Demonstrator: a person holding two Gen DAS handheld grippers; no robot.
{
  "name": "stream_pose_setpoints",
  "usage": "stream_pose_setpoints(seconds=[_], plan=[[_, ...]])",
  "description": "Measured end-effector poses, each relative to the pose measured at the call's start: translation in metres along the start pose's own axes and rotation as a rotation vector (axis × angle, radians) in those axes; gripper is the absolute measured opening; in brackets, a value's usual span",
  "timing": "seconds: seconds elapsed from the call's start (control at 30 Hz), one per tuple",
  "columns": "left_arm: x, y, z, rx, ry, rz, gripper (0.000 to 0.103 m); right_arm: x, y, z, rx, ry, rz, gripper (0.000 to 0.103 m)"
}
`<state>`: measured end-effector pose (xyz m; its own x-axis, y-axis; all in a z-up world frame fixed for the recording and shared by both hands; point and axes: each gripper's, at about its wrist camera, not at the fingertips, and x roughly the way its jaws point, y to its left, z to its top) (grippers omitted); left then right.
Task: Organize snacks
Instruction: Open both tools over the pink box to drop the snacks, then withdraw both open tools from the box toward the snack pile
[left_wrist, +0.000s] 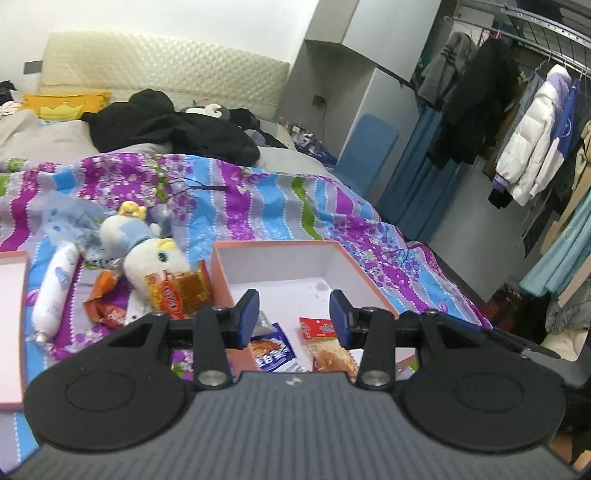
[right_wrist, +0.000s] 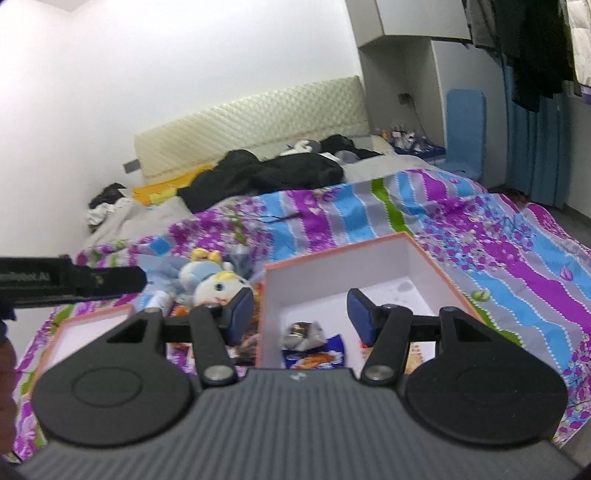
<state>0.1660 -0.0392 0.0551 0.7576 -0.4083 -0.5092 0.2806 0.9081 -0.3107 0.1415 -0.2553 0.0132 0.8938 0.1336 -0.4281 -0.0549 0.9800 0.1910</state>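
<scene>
A pink box (left_wrist: 334, 254) with a white inside lies open on the flowered bedspread. In it are a blue snack packet (left_wrist: 275, 350), a red packet (left_wrist: 317, 328) and a crumpled silver one (right_wrist: 303, 332). My left gripper (left_wrist: 294, 314) hovers above the box's near half, open, with nothing between its blue pads. My right gripper (right_wrist: 301, 314) hangs over the same box (right_wrist: 410, 254), open and empty too. Left of the box lie an amber packet (left_wrist: 177, 291), an orange packet (left_wrist: 107, 295) and a white sausage-shaped tube (left_wrist: 55, 291).
Two plush toys (left_wrist: 147, 254) sit just left of the box. The box's pink lid (left_wrist: 11, 314) lies at the far left. Black clothes (left_wrist: 166, 125) are piled near the headboard. A rack of hanging coats (left_wrist: 528, 140) stands right of the bed.
</scene>
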Motion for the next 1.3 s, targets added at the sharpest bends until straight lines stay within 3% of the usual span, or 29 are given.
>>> stream_pose_setpoints(seconds=[0.37, 0.83, 1.07, 1.3], plan=[[-0.041, 0.034, -0.049, -0.055, 0.0, 0.06, 0.051, -0.015, 0.036, -0.032, -0.058, 0.015, 0.066, 0.059], [-0.051, 0.085, -0.109, -0.134, 0.039, 0.151, 0.055, -0.011, 0.071, -0.083, -0.088, 0.039, 0.137, 0.059], [-0.064, 0.102, -0.123, -0.096, 0.027, 0.211, 0.061, -0.014, 0.081, -0.112, -0.086, 0.081, 0.168, 0.059], [-0.061, 0.131, -0.144, -0.168, 0.047, 0.239, 0.066, -0.001, 0.09, -0.127, -0.094, 0.114, 0.173, 0.059]])
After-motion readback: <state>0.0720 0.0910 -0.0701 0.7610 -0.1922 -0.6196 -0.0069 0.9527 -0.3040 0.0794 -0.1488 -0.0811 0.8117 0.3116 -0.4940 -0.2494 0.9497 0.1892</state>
